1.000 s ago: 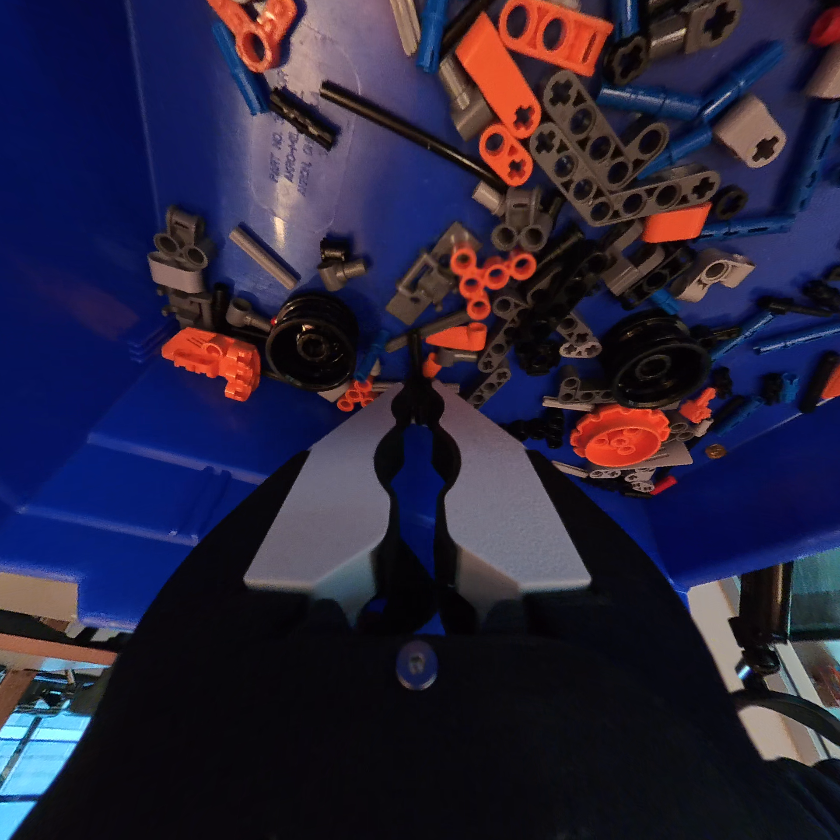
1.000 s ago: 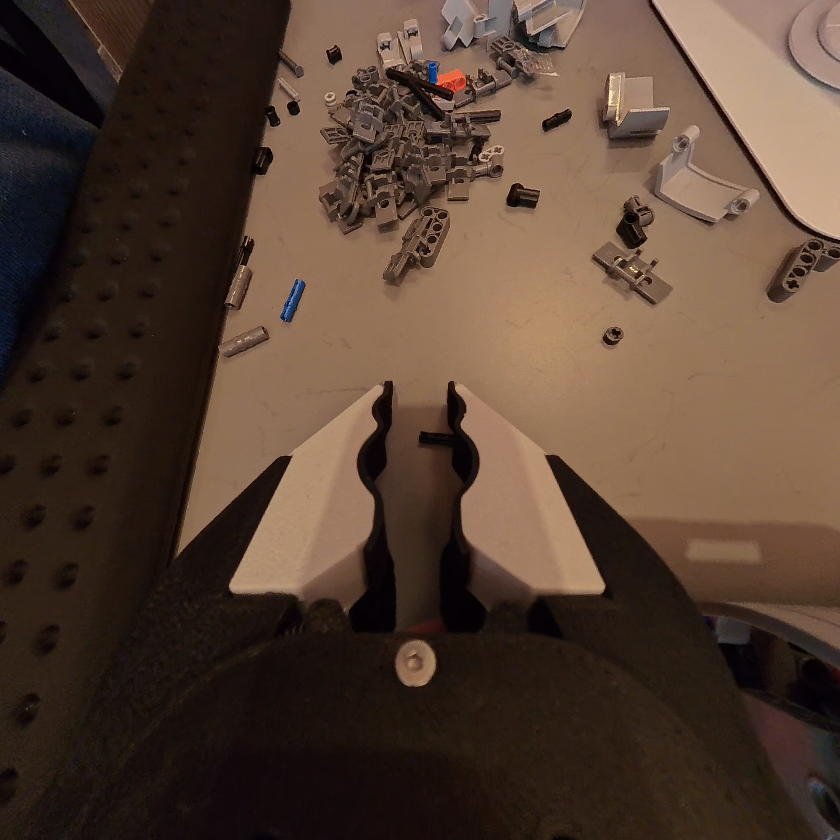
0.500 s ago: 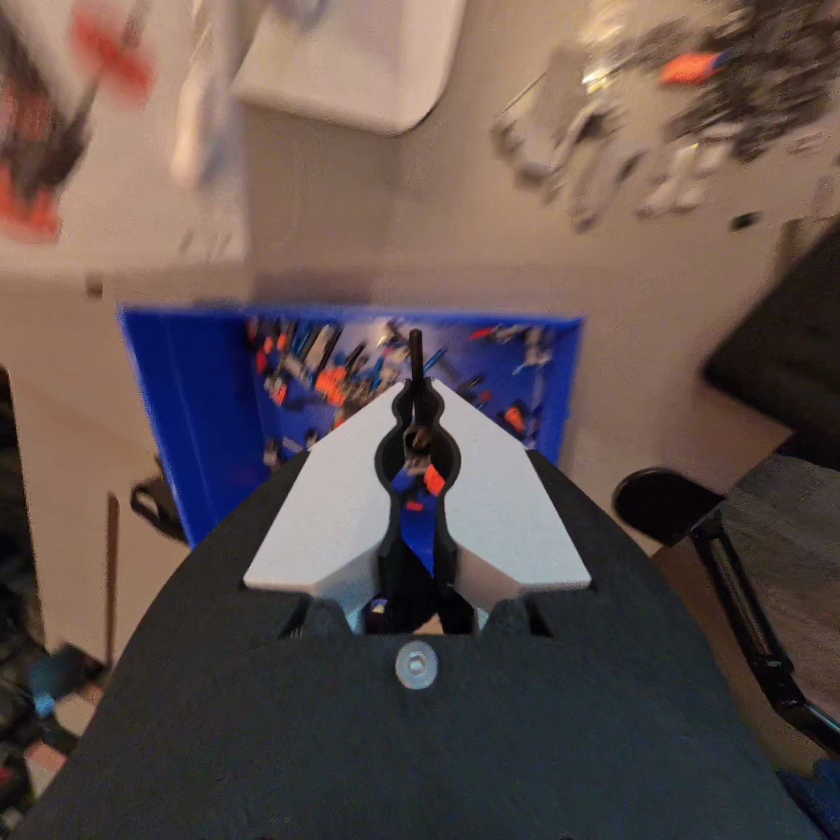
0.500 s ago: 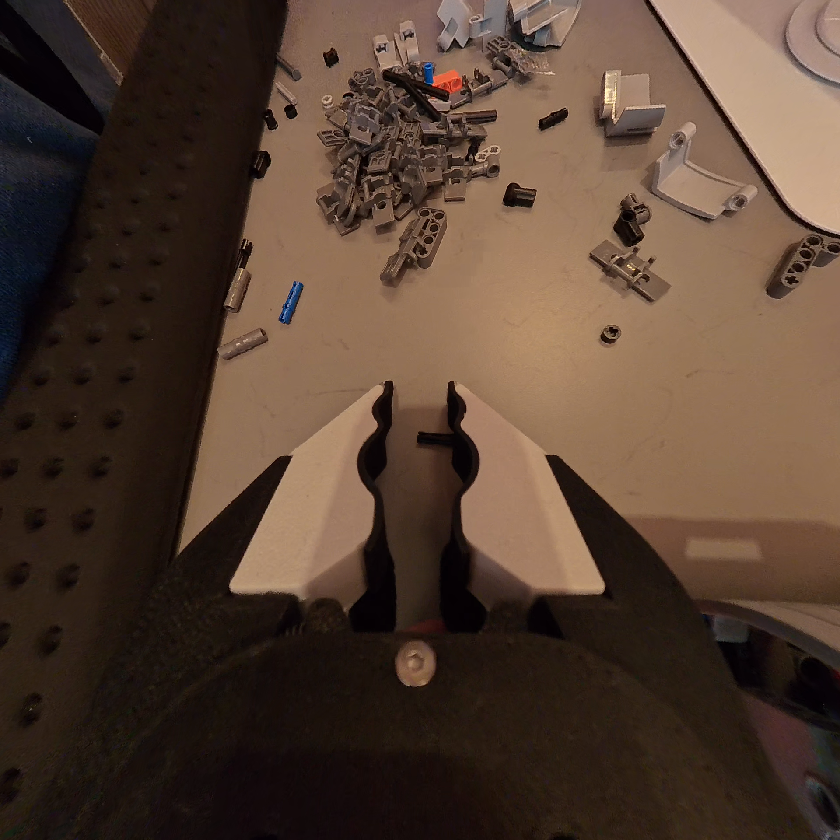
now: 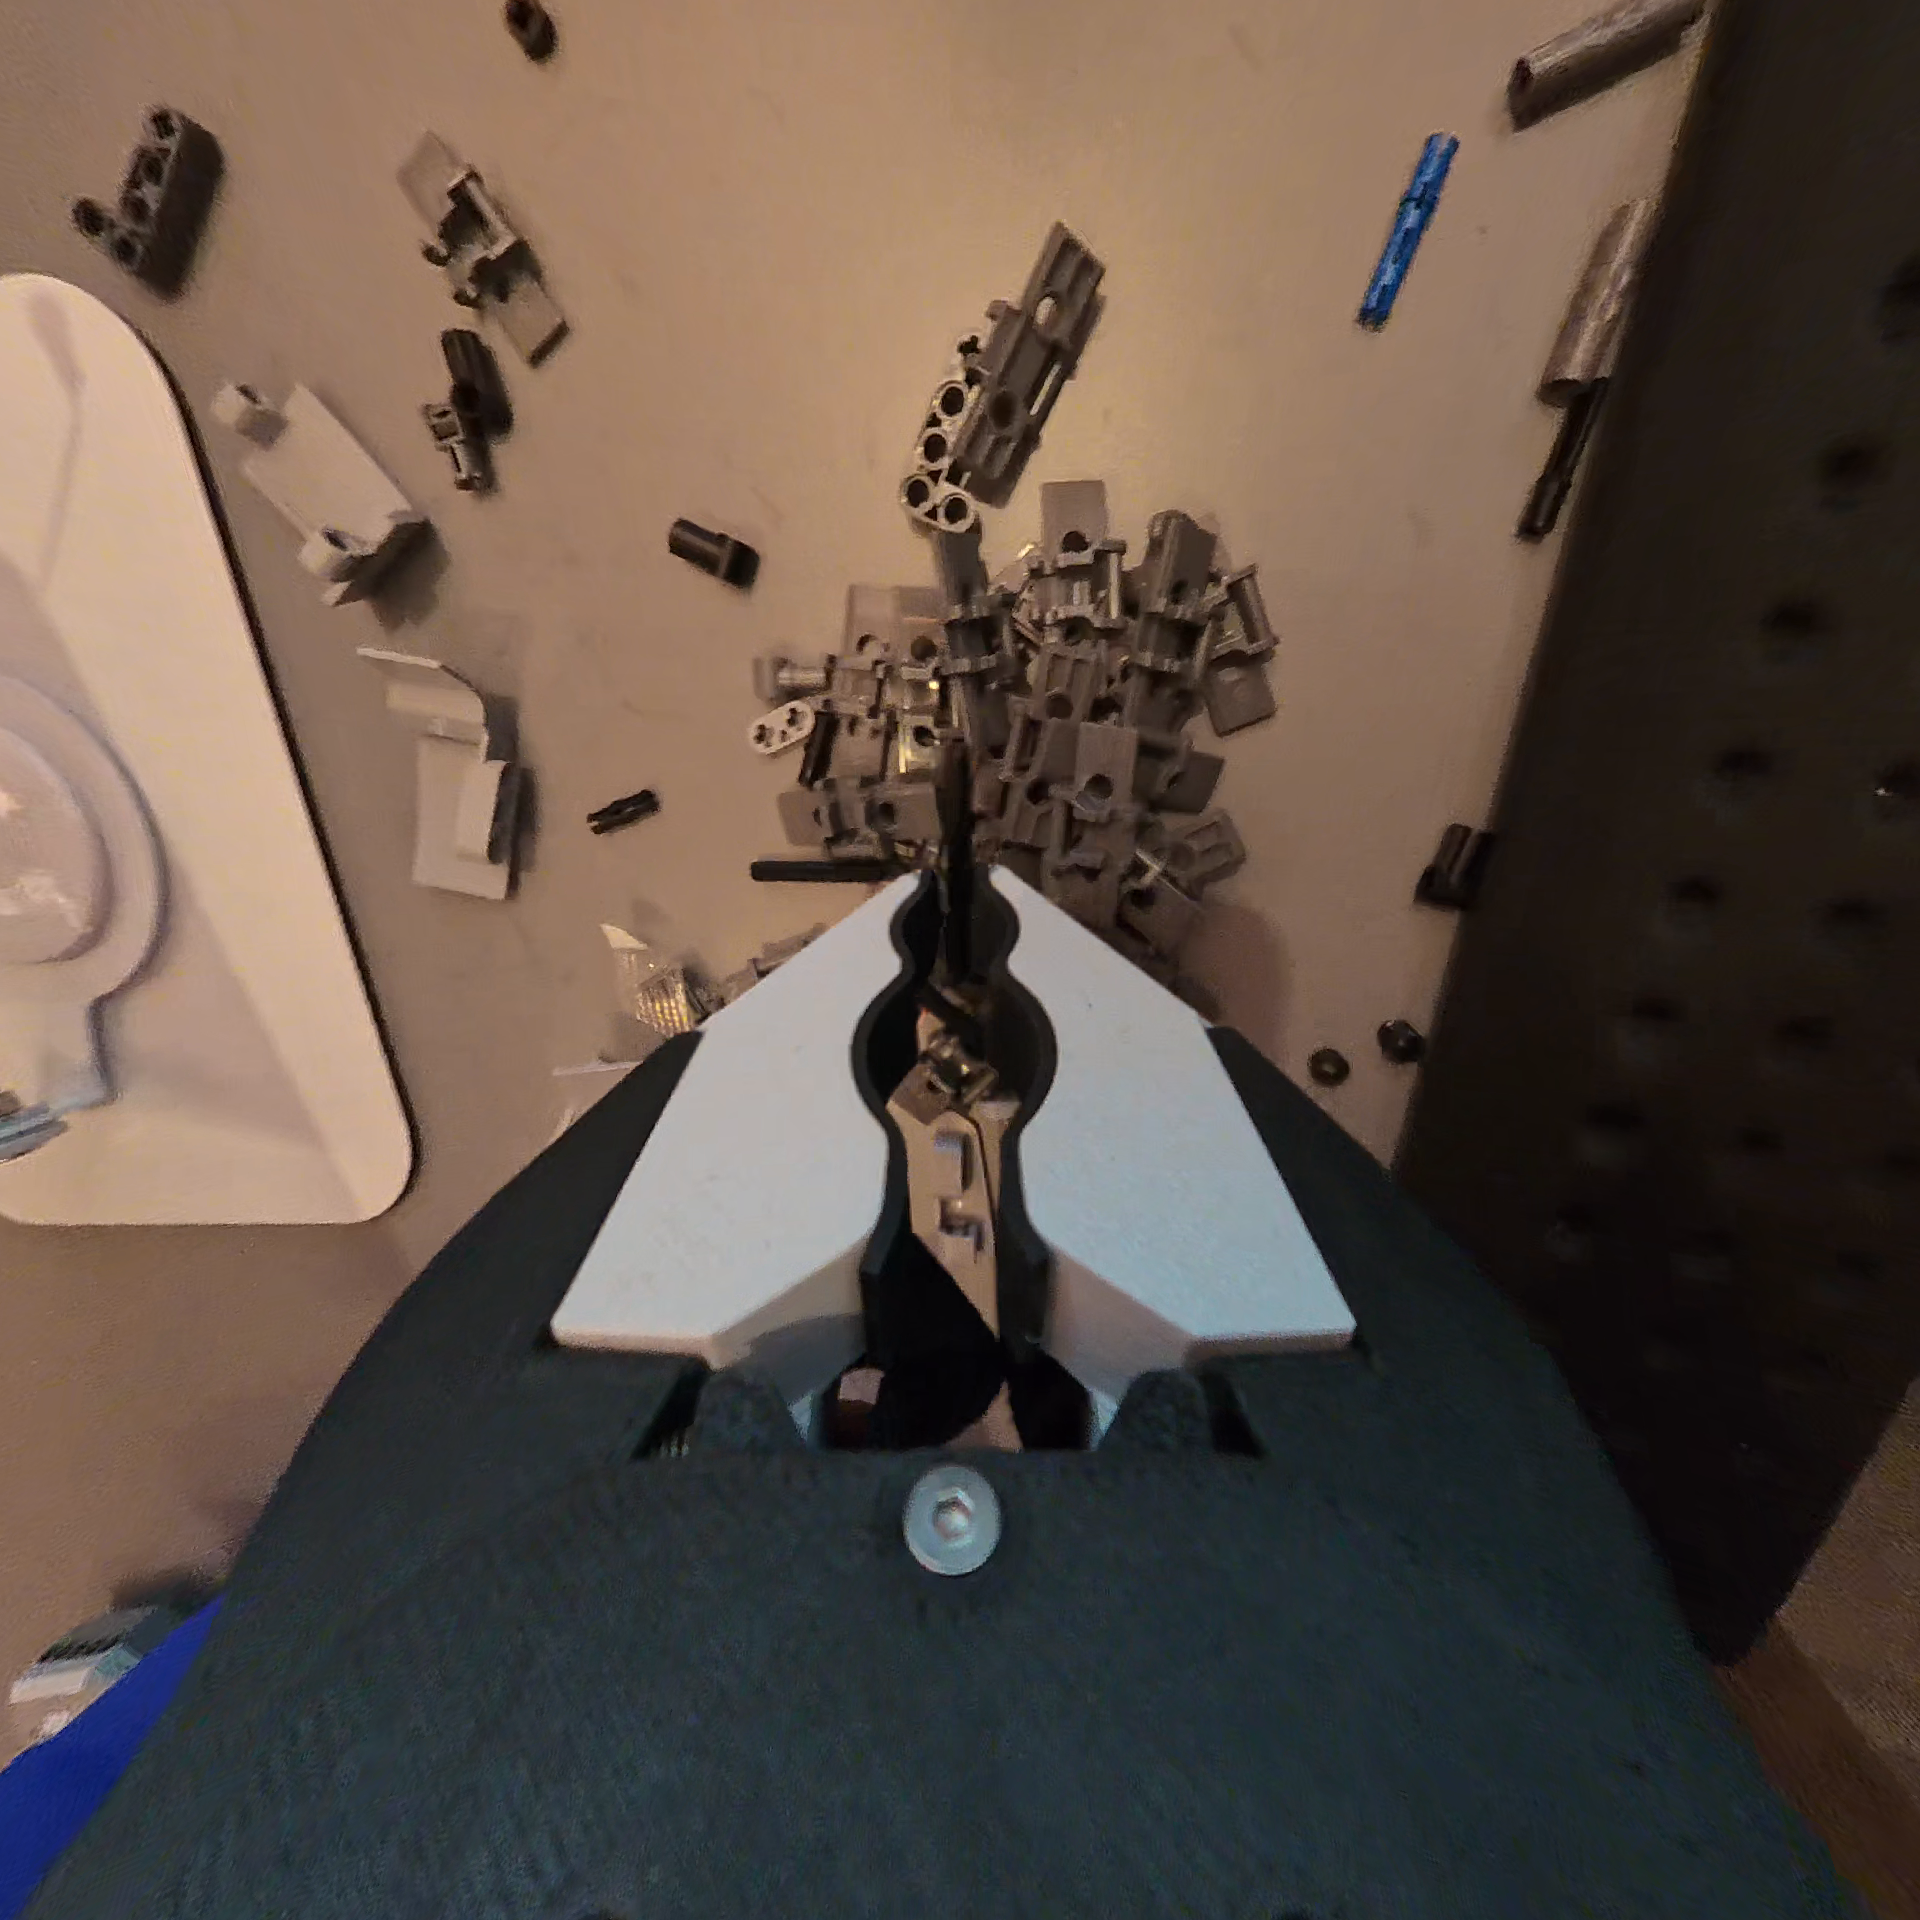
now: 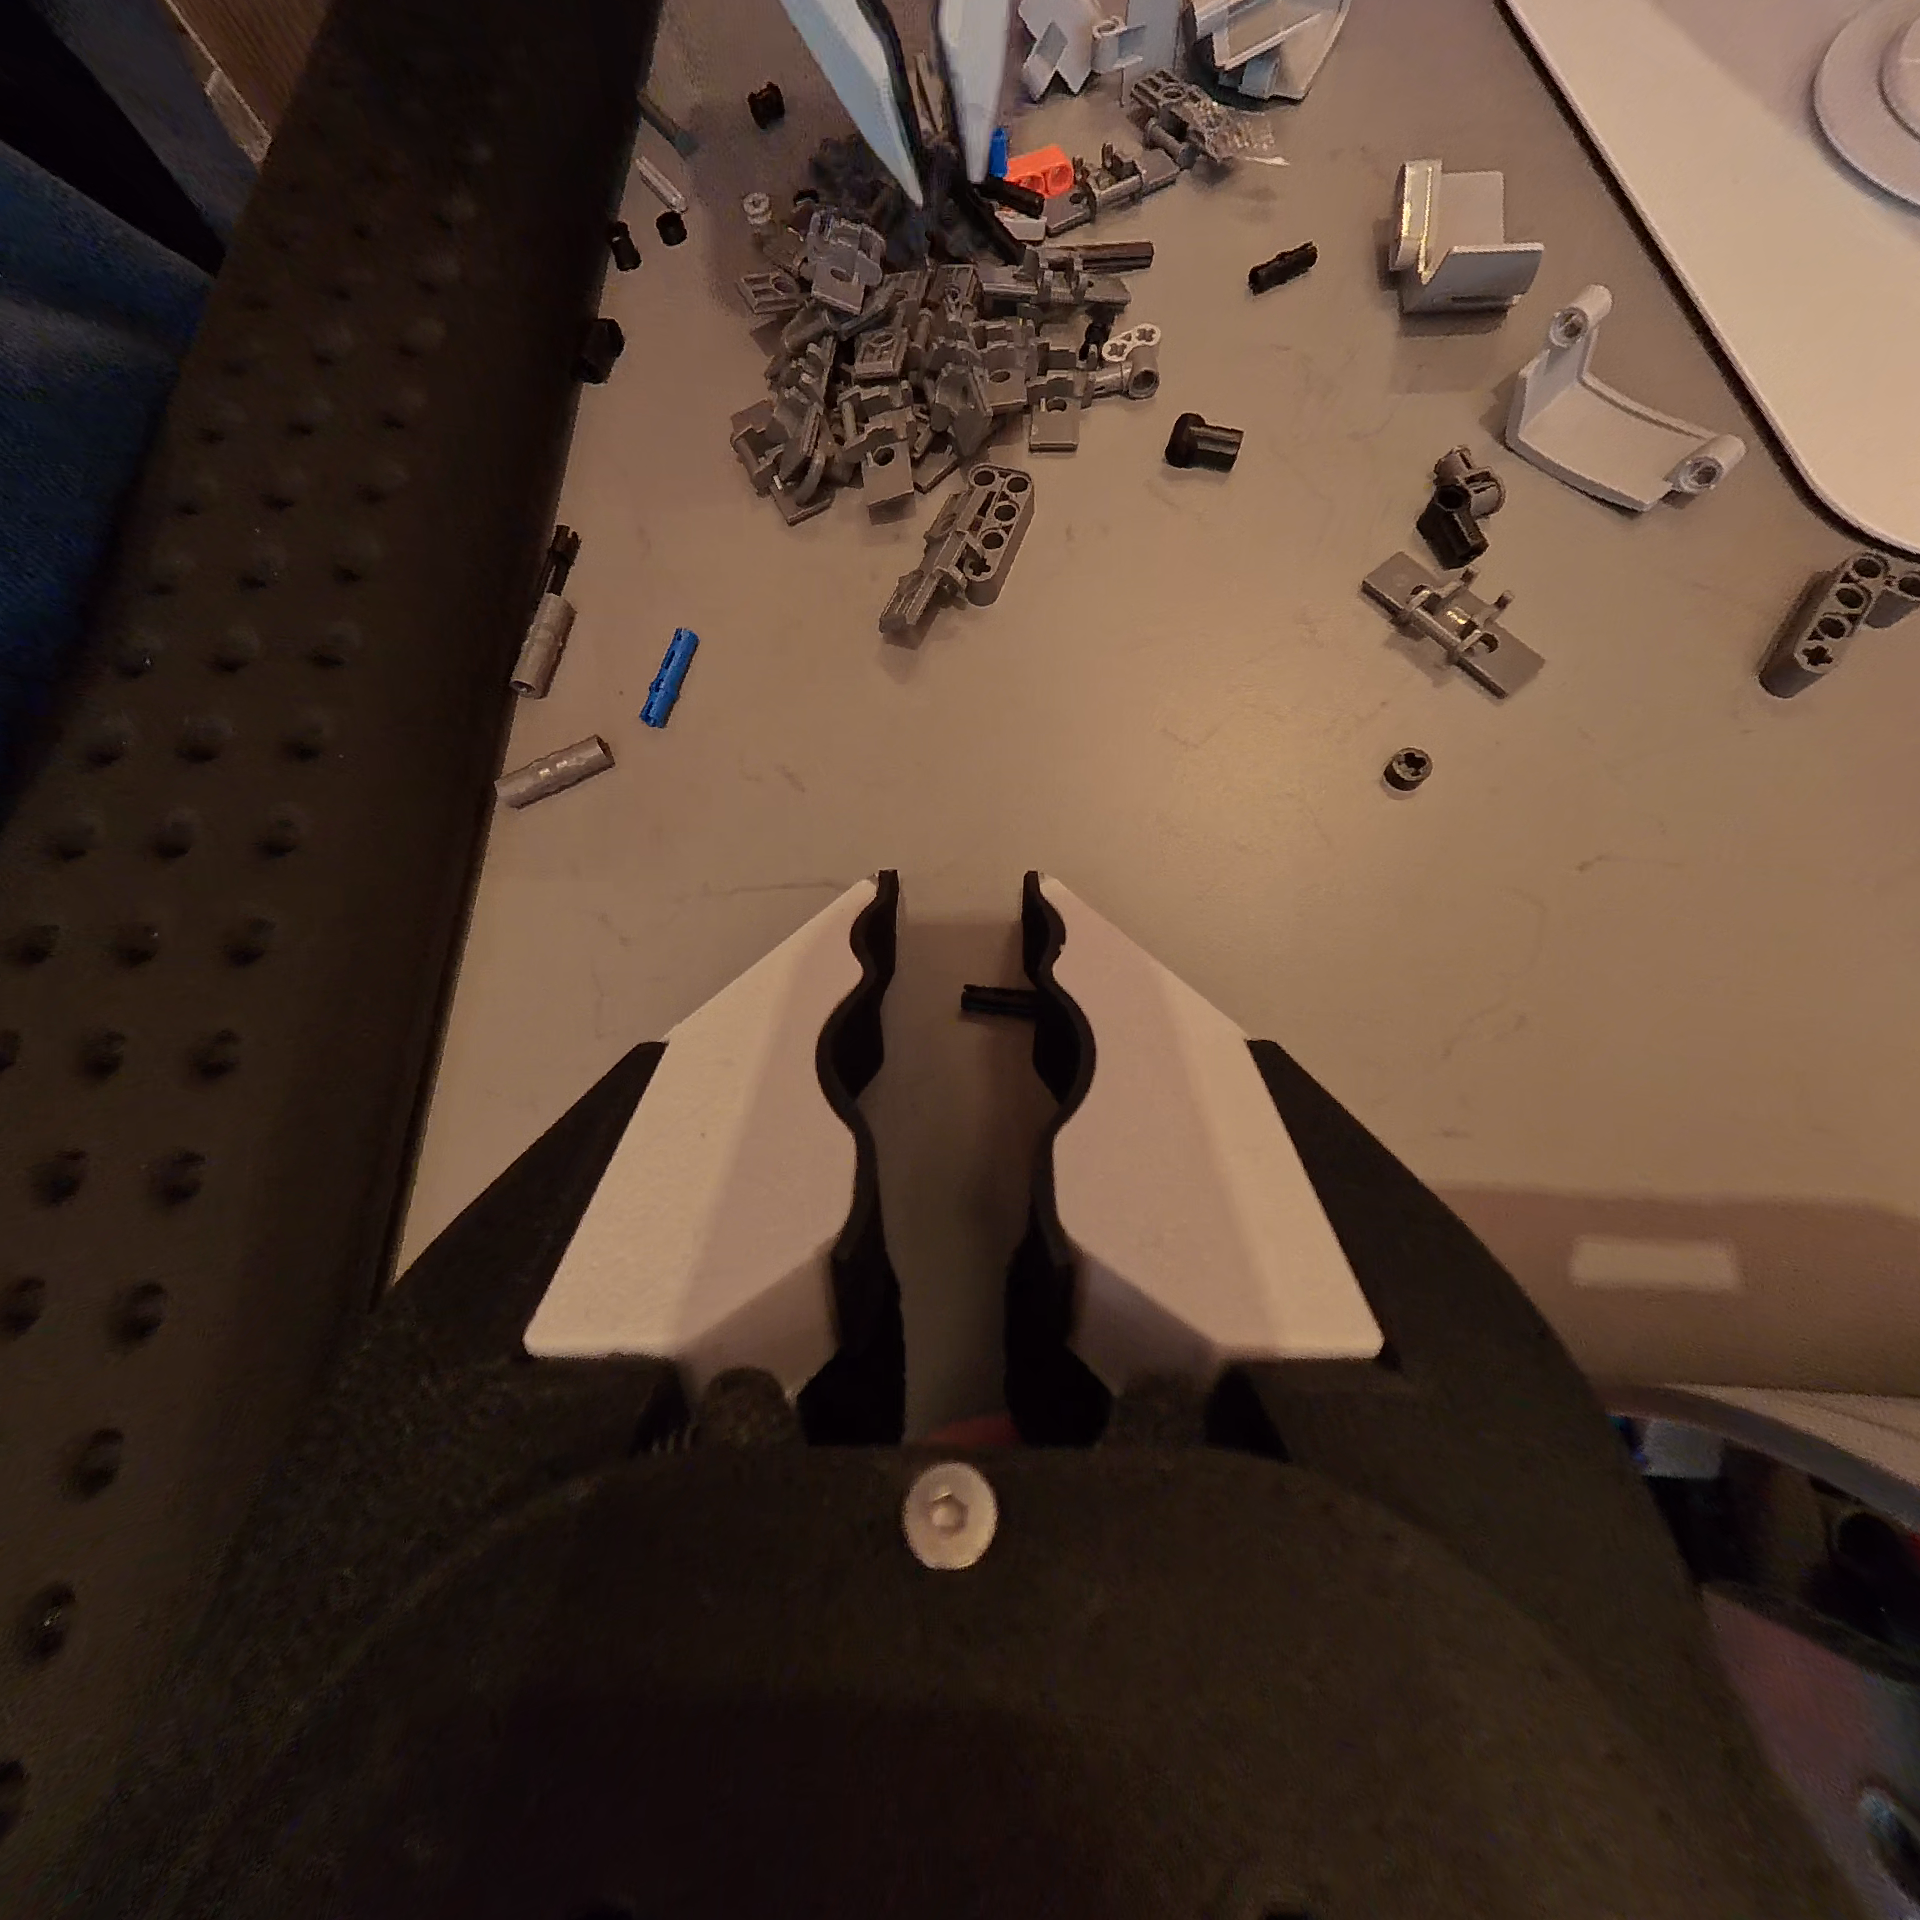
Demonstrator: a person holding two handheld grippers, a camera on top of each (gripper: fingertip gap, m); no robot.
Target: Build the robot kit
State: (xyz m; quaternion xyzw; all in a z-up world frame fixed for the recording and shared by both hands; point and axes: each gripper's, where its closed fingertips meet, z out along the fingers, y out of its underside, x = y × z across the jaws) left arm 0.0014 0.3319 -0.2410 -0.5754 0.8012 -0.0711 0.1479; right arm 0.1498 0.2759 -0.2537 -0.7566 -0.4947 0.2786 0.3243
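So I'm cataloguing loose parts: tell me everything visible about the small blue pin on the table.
The blue pin is a short, slim plastic connector peg, bright blue, with a ridged collar near its middle. It lies flat and alone on the grey table, slanted, touching no other part. A dotted black board runs along its left, with two grey sleeves close by; the grey brick pile lies beyond it.
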